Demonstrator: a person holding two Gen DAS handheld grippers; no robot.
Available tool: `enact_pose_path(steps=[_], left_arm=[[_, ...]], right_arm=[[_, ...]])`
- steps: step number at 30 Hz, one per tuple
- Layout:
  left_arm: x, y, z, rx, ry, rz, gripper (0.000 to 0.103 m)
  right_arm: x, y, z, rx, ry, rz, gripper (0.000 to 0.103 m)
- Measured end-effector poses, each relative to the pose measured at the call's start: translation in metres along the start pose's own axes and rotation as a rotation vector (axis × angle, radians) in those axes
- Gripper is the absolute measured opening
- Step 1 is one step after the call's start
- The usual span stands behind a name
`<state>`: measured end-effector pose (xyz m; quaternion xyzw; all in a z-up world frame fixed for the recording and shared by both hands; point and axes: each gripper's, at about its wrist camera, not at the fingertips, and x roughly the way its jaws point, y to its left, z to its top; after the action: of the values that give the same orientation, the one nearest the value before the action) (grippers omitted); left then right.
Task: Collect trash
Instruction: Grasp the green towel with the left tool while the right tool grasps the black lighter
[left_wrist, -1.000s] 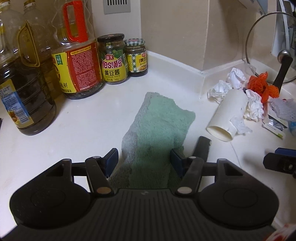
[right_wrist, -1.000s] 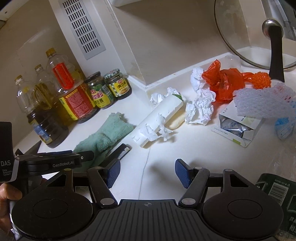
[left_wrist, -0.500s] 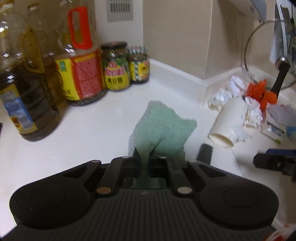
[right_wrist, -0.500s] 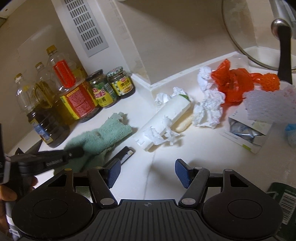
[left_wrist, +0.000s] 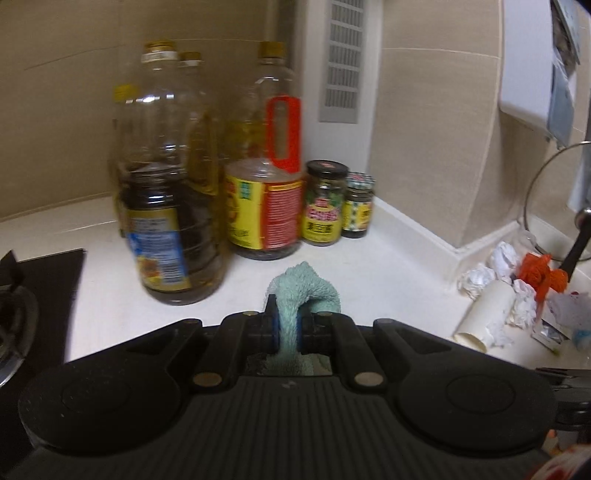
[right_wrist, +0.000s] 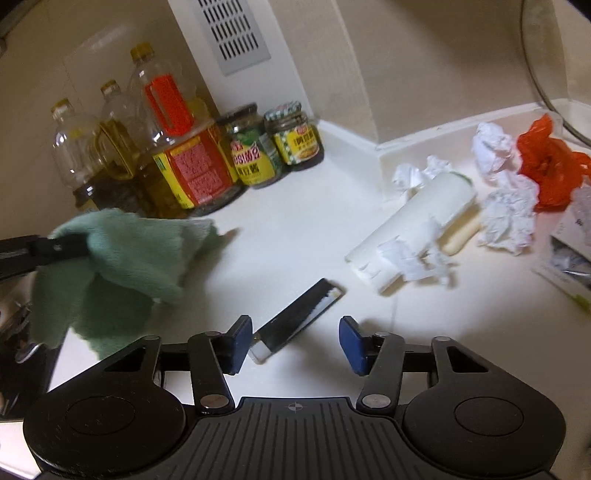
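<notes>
- The left gripper (left_wrist: 287, 328) is pinching a green cloth (left_wrist: 303, 291) with its jaws pressed tight on a fold, and the cloth is hanging clear of the white worktop (right_wrist: 295, 229).
- The right gripper (right_wrist: 291, 341) is closing its jaws, which are standing apart over a flat black-and-white wrapper (right_wrist: 295, 325); the pads are not touching it.
- The wrapper is lying on the worktop near its front edge.
- The trash is sitting toward the worktop's right side by the back wall: a white paper tube (right_wrist: 413, 236), crumpled white tissues (right_wrist: 508, 218) and an orange plastic bag (right_wrist: 546, 166).
- Oil bottles (left_wrist: 173, 192) and two sauce jars (left_wrist: 325, 203) are standing in the worktop's back corner.
- A gas hob (left_wrist: 22, 295) is showing at the worktop's left edge.
</notes>
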<state>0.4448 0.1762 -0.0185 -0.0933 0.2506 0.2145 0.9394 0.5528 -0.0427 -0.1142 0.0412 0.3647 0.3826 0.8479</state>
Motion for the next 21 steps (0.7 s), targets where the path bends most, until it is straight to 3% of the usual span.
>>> enact_pose_path(steps=[5,11,21], left_arm=[[-0.005,0.014,-0.007,-0.019,0.014,0.028,0.008],[-0.004,0.023,-0.013,-0.036,0.034,0.047,0.008],[-0.002,0.028,-0.021,-0.047,0.063,0.051,0.008]], right_arm=[[0.018,0.012,0.005,-0.015,0.011,-0.042,0.048],[0.033,0.031,0.006,-0.131,0.012,-0.106,0.037],[0.027,0.051,-0.009,-0.306,0.040,-0.004,0.027]])
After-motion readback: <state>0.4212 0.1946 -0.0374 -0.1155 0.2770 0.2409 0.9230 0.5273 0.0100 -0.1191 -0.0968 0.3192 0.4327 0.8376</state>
